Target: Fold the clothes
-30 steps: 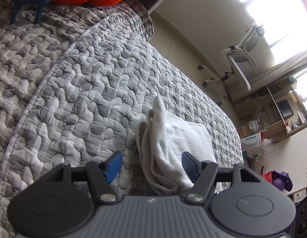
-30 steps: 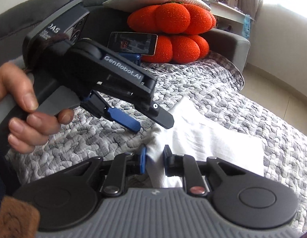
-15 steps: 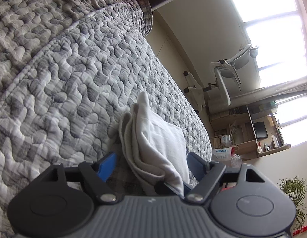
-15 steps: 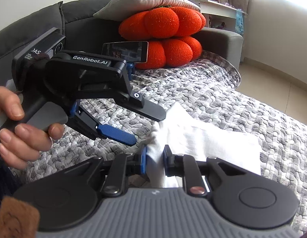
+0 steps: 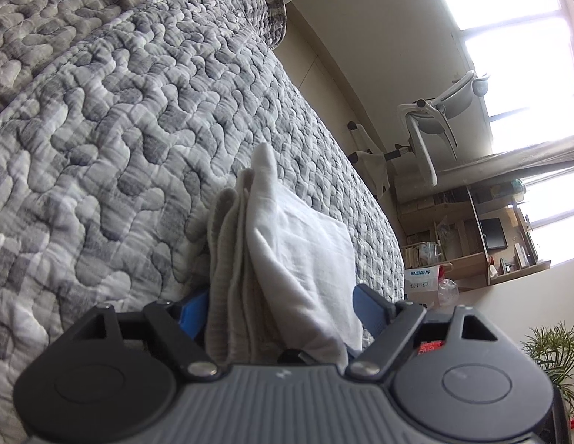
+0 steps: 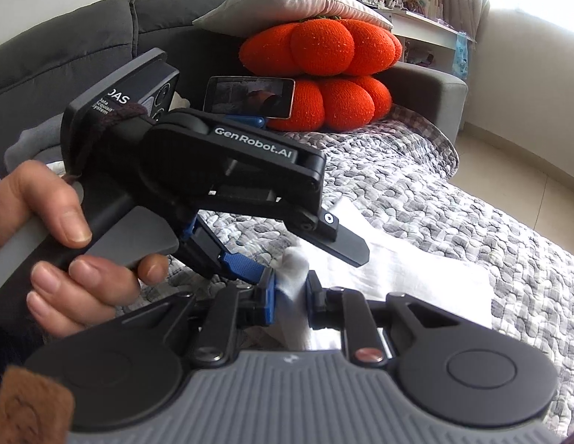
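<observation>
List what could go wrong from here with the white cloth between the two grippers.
1. The left gripper is open around the folded white cloth; closing carelessly may catch only some layers.
2. The right gripper pinches just a small bunch of cloth, which could slip out.
3. Both grippers crowd the same corner and may collide.

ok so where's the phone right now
In the right wrist view the phone stands upper centre on a blue stand, leaning against the lower orange pumpkin cushion, just behind the left gripper.
</observation>
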`<state>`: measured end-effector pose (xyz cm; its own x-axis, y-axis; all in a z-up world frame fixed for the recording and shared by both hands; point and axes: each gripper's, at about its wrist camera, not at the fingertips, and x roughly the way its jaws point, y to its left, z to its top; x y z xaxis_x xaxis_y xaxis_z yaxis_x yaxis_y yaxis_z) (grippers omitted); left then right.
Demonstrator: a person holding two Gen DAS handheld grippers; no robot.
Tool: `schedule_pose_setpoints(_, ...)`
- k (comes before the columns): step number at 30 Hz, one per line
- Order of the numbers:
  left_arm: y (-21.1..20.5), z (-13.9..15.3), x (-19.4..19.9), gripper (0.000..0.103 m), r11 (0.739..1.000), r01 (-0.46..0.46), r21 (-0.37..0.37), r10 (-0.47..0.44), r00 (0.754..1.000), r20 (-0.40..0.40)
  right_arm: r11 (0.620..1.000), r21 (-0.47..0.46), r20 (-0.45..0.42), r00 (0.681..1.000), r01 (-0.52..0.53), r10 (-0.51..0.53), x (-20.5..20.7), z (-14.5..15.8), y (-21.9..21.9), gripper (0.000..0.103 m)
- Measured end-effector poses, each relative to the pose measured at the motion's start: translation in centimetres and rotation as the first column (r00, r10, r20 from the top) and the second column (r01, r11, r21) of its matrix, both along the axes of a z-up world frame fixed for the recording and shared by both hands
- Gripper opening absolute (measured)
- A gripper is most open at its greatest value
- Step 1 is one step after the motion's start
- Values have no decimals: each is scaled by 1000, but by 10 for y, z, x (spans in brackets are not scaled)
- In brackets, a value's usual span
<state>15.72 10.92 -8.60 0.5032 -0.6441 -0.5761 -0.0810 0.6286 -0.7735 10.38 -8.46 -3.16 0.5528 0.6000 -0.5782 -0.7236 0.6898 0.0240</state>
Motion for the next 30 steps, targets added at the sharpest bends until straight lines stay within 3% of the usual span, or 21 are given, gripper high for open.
schedule_pose_setpoints(8,-1,5,3,70,998,12,65,-14,1000,19,997,-61,23,999,-45,46,-8,-7,6,20)
schedule_pose_setpoints(12,-1,8,2,70,996,18,90,-20,1000,23,992,-105,57,995,-72,79,-15,-12,12,38)
schedule_pose_setpoints(16,0,9,3,70,994,20,109,-23,999,26,984,-151,89,990,-98,112,-22,-16,18,44)
schedule_pose_setpoints(24,1,9,3,70,993,22,112,-24,999,22,968,-229,134,981,-107,140,-31,-30,28,46)
schedule_pose_setpoints(30,0,10,2,71,992,27,122,-30,999,24,971,-224,133,984,-88,120,-28,-32,27,42)
